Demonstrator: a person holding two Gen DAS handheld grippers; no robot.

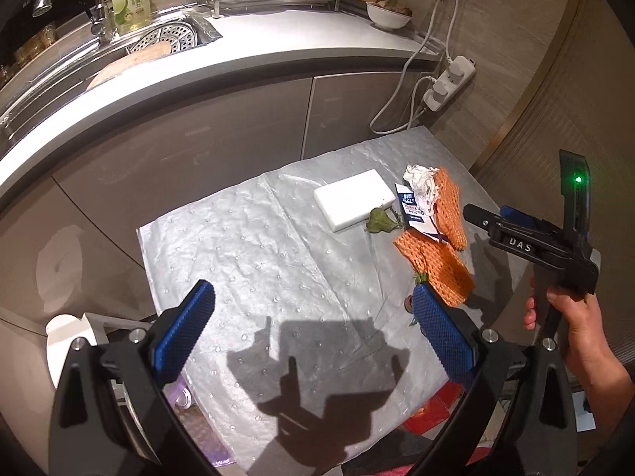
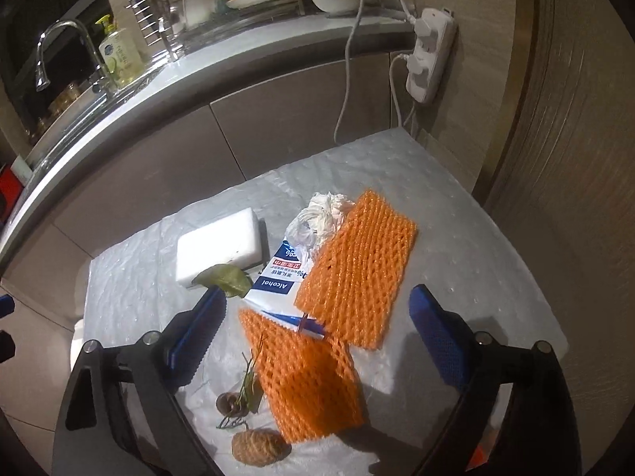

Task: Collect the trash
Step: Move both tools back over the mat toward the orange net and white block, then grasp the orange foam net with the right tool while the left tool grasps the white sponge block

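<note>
Item 1. Silver dimpled sheet (image 1: 246, 246): spread flat before the grey cabinet fronts, filling the middle of both views; all litter lies on it.

Item 2. White foam block (image 2: 220, 244): centre left of the right wrist view, flat on the sheet.

Item 3. Dried green leaf (image 2: 226, 279): just below the block, touching its lower edge.

Item 4. Alcohol wipe packet (image 2: 274, 285): blue and white, centre of frame, partly under the upper orange net.

Item 5. Crumpled white tissue (image 2: 317, 218): above the packet, against the upper net's top left corner.

Item 6. Upper orange foam net (image 2: 357, 269): flat, centre right.

Item 7. Lower orange foam net (image 2: 305, 380): lower centre, its top corner overlapping the packet.

Item 8. Brown scraps (image 2: 258, 446): bottom centre, a ribbed brown lump, a smaller brown piece and green stems beside the lower net.

Item 9. Right gripper (image 2: 317, 341): fingers wide, nothing between the pads; both nets lie in the gap below them. In the left wrist view it shows at right edge, held by a hand (image 1: 571, 317).

Item 10. Left gripper (image 1: 313, 329): fingers wide, empty, over bare sheet at lower centre; the litter sits to the upper right of it.

Item 11. Power strip (image 2: 430, 59): upper right, hanging on the wall.
</note>
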